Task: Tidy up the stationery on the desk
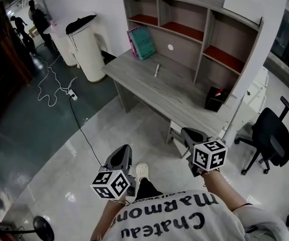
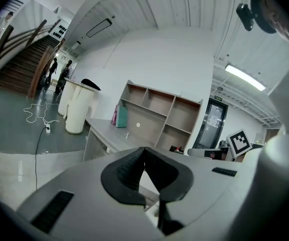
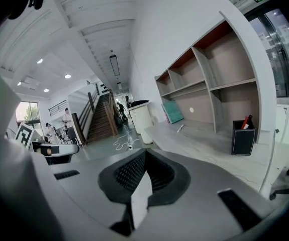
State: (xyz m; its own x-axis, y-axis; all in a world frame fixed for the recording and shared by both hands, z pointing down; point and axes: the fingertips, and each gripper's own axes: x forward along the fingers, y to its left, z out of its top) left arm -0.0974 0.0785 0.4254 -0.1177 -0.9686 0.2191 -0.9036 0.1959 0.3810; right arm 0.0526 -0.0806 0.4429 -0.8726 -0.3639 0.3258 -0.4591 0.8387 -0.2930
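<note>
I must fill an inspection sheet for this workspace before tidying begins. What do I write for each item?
Surface: grey wooden desk with a shelf unit on it, mostly bare.
Job's things: teal books leaning against the shelf unit; a pen lying loose mid-desk; black pen holder at one end, something red inside.
Clutter: nothing seen.
Grippers: left hand-held gripper and right hand-held gripper both shut, empty, short of the desk.
Cables: white cable and power strip on the floor; a black cable runs from the strip.
Surroundings: white bins, office chair, staircase with people far off.
</note>
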